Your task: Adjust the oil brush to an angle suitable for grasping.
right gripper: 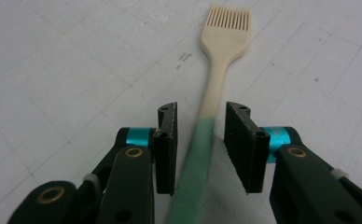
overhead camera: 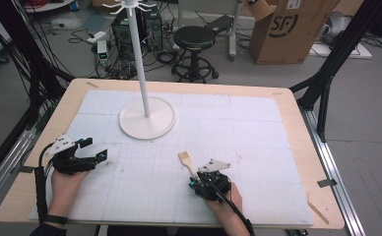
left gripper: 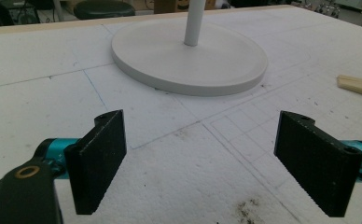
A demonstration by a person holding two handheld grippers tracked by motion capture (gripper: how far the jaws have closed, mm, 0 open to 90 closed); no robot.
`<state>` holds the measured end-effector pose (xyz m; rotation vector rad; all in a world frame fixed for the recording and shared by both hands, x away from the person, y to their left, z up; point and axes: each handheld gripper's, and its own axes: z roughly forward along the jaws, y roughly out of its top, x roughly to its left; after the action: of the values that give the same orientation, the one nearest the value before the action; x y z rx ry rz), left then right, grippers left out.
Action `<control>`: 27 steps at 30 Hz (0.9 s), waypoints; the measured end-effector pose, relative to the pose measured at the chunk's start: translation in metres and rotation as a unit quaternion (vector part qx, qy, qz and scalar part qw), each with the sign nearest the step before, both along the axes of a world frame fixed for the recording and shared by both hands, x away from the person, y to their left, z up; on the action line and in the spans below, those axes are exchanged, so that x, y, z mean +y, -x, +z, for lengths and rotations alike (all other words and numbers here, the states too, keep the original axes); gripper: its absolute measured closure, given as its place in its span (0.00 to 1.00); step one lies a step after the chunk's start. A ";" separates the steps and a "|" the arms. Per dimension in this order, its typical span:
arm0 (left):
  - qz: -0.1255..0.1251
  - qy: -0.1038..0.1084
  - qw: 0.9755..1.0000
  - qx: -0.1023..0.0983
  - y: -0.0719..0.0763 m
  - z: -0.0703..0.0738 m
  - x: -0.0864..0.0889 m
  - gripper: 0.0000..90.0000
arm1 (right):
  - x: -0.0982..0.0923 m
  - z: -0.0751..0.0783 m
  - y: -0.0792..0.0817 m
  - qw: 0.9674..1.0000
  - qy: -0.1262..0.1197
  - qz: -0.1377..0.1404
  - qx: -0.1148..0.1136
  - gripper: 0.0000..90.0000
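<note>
A pastry brush (overhead camera: 184, 157) with a cream head and a green handle lies on the white foam board, in front of centre. In the right gripper view the brush (right gripper: 219, 74) points away from me, its green handle running back between the jaws. My right gripper (right gripper: 201, 109) straddles that handle with a small gap on each side, so it is open; in the high view it (overhead camera: 195, 178) sits just behind the brush. My left gripper (overhead camera: 94, 149) rests at the board's left side, open wide (left gripper: 202, 126) with nothing between its jaws. The brush head (left gripper: 358, 85) lies off to its right.
A white stand with a round base (overhead camera: 146, 118) and a tall pole (overhead camera: 139, 59) rises at the back centre of the board; its base (left gripper: 188, 56) lies ahead of the left gripper. A thin wooden stick (overhead camera: 319, 211) lies on the table's front right corner.
</note>
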<state>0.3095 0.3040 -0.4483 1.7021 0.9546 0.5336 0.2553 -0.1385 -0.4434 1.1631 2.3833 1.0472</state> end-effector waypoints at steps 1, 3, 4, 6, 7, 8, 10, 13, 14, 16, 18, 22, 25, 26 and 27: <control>0.000 0.000 1.000 0.000 0.000 0.000 0.000 0.19 | 0.000 0.000 -0.001 1.000 -0.001 -0.002 0.002 0.75; -0.001 -0.001 1.000 -0.001 0.000 0.000 0.000 0.19 | 0.000 0.000 -0.002 1.000 -0.001 -0.003 0.003 0.76; 0.000 -0.002 1.000 0.000 0.000 0.000 0.000 0.19 | -0.001 0.000 -0.003 1.000 -0.003 -0.006 0.003 0.78; 0.000 -0.002 1.000 0.000 0.000 0.000 0.000 0.20 | -0.001 0.000 -0.004 1.000 -0.002 -0.008 0.002 0.81; 0.000 -0.002 1.000 0.000 0.000 0.000 0.000 0.20 | -0.001 0.000 -0.004 1.000 -0.002 -0.008 0.002 0.81; 0.000 -0.002 1.000 0.000 0.000 0.000 0.000 0.20 | -0.001 0.000 -0.004 1.000 -0.002 -0.008 0.001 0.81; 0.001 -0.002 1.000 0.000 0.000 0.000 0.000 0.20 | 0.000 0.000 -0.004 1.000 0.001 -0.009 -0.002 0.85; 0.001 -0.002 1.000 0.000 0.000 0.000 0.000 0.20 | -0.002 0.000 -0.005 1.000 -0.005 -0.005 0.004 0.88; 0.001 -0.003 1.000 0.000 0.000 0.000 0.000 0.20 | -0.002 0.000 -0.005 1.000 -0.005 -0.005 0.004 0.88; 0.001 -0.003 1.000 0.000 0.000 0.000 0.000 0.20 | -0.004 0.000 -0.007 1.000 -0.008 0.000 0.004 0.89; 0.000 -0.003 1.000 0.000 0.000 0.000 -0.001 0.20 | -0.007 0.000 -0.009 1.000 -0.018 0.009 0.008 0.91; 0.000 -0.001 1.000 0.000 0.000 0.000 0.000 0.20 | -0.009 0.000 -0.013 0.999 -0.029 0.024 0.010 0.91; 0.000 -0.001 1.000 -0.001 0.000 0.000 0.000 0.20 | -0.010 0.003 -0.018 0.998 -0.042 0.042 0.007 0.91; 0.000 -0.001 1.000 -0.001 0.000 0.000 0.000 0.20 | -0.010 0.005 -0.020 0.998 -0.045 0.045 0.007 0.91; 0.000 -0.001 1.000 -0.001 0.000 0.000 0.000 0.20 | -0.009 0.007 -0.022 0.998 -0.047 0.049 0.007 0.91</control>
<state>0.3091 0.3040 -0.4482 1.7027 0.9529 0.5359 0.2775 -0.1471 -0.4369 1.0979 2.4482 1.1991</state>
